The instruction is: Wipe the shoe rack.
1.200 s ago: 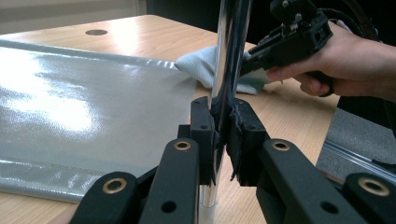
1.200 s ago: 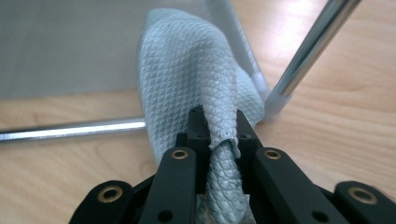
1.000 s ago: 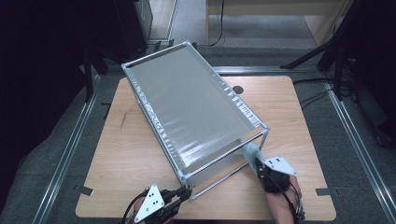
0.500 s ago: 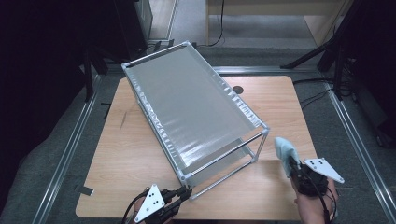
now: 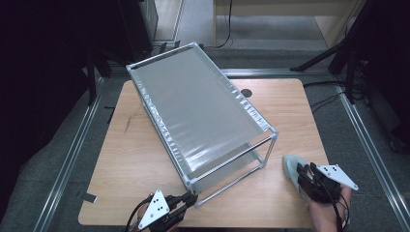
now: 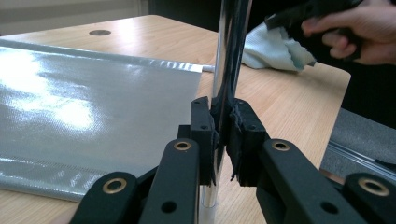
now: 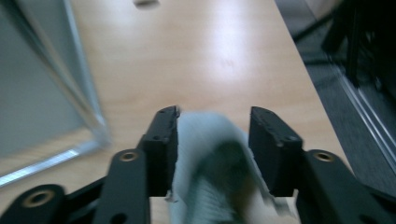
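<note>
place: lab | cues: aluminium floor rails [image 5: 67,159], tripod legs [image 5: 333,53]

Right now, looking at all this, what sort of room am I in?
Probably a lab or workshop set up for recording handling work. A bare wooden table stands between metal floor rails, with dark stands and cables around it. Hand-held grippers work on a metal-framed rack and a pale cloth.

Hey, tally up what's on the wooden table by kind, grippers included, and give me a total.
Silver metal-framed rack with grey sheet shelves: 1
Pale blue-green cloth: 1
Black two-jaw grippers, left gripper and right gripper: 2
Total: 4
</note>
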`<state>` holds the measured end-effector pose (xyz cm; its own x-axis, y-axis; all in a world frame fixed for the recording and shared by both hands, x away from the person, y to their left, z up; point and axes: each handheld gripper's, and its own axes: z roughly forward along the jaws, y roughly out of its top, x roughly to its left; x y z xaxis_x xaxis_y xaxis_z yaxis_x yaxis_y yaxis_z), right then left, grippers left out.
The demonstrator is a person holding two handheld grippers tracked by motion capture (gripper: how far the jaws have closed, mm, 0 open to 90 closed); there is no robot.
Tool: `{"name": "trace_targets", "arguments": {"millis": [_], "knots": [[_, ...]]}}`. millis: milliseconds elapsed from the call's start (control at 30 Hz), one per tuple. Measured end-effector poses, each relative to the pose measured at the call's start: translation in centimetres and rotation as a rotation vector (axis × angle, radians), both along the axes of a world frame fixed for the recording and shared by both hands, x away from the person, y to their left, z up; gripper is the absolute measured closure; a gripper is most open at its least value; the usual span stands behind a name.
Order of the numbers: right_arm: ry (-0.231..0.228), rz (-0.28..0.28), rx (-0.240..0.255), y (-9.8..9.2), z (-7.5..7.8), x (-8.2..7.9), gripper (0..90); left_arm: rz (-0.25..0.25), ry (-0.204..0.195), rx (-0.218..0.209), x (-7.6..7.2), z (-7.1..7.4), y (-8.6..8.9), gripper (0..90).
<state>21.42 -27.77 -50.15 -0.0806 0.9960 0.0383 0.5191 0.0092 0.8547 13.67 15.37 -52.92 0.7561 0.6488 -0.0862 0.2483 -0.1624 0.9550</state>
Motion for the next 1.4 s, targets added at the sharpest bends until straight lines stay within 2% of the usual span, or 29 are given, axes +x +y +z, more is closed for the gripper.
{"name": "trace_targets", "arguments": {"millis": [67,133,233,267,333,400,500,600,667,700,767,833,967,1067,1100,1133,1267,1333,1400], "knots": [[-0.063,0.040,0.007,1.0,1.3,-0.5,48.8,0.001,0.000,0.000,0.0,0.0,0.0,82.2],[-0.100,0.108,0.019,2.1,2.1,-0.7,49.5,0.001,-0.001,0.002,0.0,0.0,0.0,82.2],[-0.107,0.232,0.027,4.7,2.2,0.1,53.1,0.003,-0.001,0.004,0.0,0.0,0.0,82.2],[-0.107,0.232,0.027,4.7,2.2,0.1,53.1,0.004,-0.001,0.004,0.1,0.0,0.0,82.2],[-0.105,0.268,0.009,6.2,1.8,1.0,55.0,0.002,0.003,0.000,0.2,0.0,0.0,82.2],[-0.111,0.261,-0.008,7.2,1.4,1.8,60.7,0.004,0.003,0.001,0.3,0.0,-0.1,82.2],[-0.129,0.238,0.015,7.8,1.1,2.8,69.6,0.010,0.004,0.003,0.4,0.1,-0.1,82.2],[-0.140,0.201,0.012,8.1,0.9,3.6,79.6,0.013,0.004,0.005,0.5,0.1,-0.2,82.2],[-0.137,0.191,0.039,8.1,0.9,4.1,80.7,0.018,0.004,0.006,0.7,0.1,-0.3,82.2],[-0.137,0.190,0.036,8.2,0.9,4.3,81.3,0.018,0.006,0.002,0.8,0.1,-0.4,82.2],[-0.143,0.187,0.014,8.3,0.9,4.7,81.8,0.014,0.014,-0.013,1.1,0.1,-0.6,82.0],[-0.144,0.184,0.014,8.1,0.9,5.4,82.0,0.004,0.023,-0.024,1.6,0.1,-1.0,81.9],[-0.146,0.161,0.007,7.9,1.0,7.0,82.2,0.007,0.026,-0.013,2.5,0.3,-2.3,81.9],[-0.145,0.151,0.013,7.8,1.0,8.9,82.2,0.006,0.031,-0.010,3.0,0.5,-3.5,82.0],[-0.142,0.152,0.002,7.9,1.1,10.0,82.4,0.002,0.031,-0.006,3.1,0.5,-3.9,82.0],[-0.142,0.152,0.002,7.9,1.1,10.0,82.4,-0.005,0.029,0.002,3.2,0.6,-4.4,82.0],[-0.120,0.171,0.008,8.2,1.4,12.3,82.0,-0.025,0.025,0.013,3.4,0.7,-6.0,82.2],[-0.103,0.173,0.020,8.1,1.6,13.1,80.0,-0.028,0.025,0.017,3.6,0.7,-6.7,82.2],[-0.097,0.163,0.054,7.7,2.0,13.2,68.7,-0.025,0.028,0.019,3.9,0.8,-7.3,82.2]]}}
